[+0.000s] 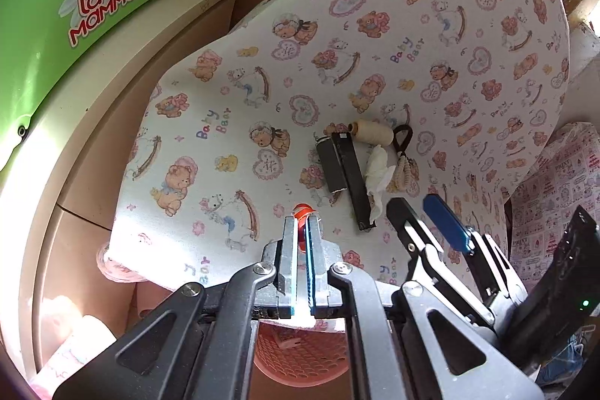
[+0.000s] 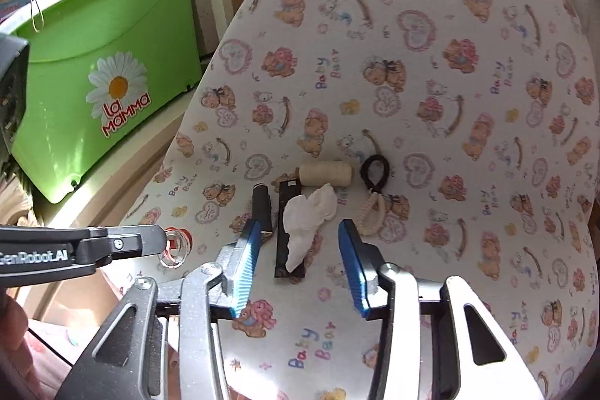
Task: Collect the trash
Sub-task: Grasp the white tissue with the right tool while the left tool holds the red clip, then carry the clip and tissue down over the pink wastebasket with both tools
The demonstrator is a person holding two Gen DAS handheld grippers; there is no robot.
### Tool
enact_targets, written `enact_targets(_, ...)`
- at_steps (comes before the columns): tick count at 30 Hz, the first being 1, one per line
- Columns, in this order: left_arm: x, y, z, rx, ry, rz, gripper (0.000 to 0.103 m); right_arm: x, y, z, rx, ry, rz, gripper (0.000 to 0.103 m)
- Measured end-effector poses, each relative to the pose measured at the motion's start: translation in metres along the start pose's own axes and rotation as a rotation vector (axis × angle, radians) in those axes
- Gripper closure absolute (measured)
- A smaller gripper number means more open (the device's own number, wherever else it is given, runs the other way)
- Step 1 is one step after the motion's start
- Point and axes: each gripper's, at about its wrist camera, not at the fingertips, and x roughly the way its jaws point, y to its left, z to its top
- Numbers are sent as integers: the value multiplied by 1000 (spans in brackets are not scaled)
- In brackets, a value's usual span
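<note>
My left gripper (image 1: 302, 218) is shut on a clear, red-striped plastic wrapper (image 1: 303, 209), held above the near edge of the bear-print cloth; the right wrist view shows this gripper (image 2: 164, 239) and the wrapper (image 2: 176, 245) at the left. A crumpled white tissue (image 2: 308, 212) lies across a flat black bar (image 2: 287, 263). My right gripper (image 2: 300, 225) is open, its blue pads (image 2: 247, 250) standing apart on either side of the tissue without touching it. In the left wrist view the tissue (image 1: 378, 167) lies just beyond the right gripper (image 1: 418, 210).
Around the tissue lie a dark cylinder (image 2: 262, 208), a cream thread spool (image 2: 326, 173) and a black loop on a woven cord (image 2: 375, 167). A green tub (image 2: 105, 62) sits at the left. A pink perforated basket (image 1: 300, 351) stands below the table edge (image 1: 123, 250).
</note>
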Motion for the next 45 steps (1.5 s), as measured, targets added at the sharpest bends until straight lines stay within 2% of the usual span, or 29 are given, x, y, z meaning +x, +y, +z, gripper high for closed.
enact_targets(2, 0, 4, 0, -16, 3, -2, 100, 10, -1, 2, 24, 1, -13, 63)
enact_targets(6, 2, 6, 1, -21, 9, 3, 100, 26, -8, 7, 81, 11, 30, 67)
enact_targets(7, 2, 6, 2, -14, 8, 6, 100, 29, -8, 9, 76, 13, 28, 71)
enact_targets(8, 2, 5, 2, -12, 2, 11, 100, 31, -8, 9, 64, 17, 28, 83)
enact_targets(10, 0, 5, 3, -7, -15, 29, 100, 31, -11, 9, 54, 25, 61, 98)
enact_targets(18, 2, -2, -1, 21, -21, 34, 100, -29, -39, -6, 88, -48, 121, 100)
enact_targets(24, 0, -16, -7, 77, -29, 47, 100, -91, -58, -29, 44, -71, 87, 100)
enact_targets(29, -16, -31, -12, 143, -119, 98, 100, -130, -67, -47, 32, -76, 94, 100)
enact_targets(32, -32, -38, -19, 177, -159, 48, 100, -146, -72, -60, 56, -74, 107, 100)
enact_targets(34, -40, -41, -27, 183, -180, 21, 99, -157, -73, -68, 62, -75, 100, 100)
enact_targets(40, -48, -53, -64, 239, -226, 17, 99, -179, -70, -93, 81, -70, 130, 100)
enact_targets(45, -53, -63, -98, 308, -254, 35, 99, -171, -69, -109, 113, 4, 117, 100)
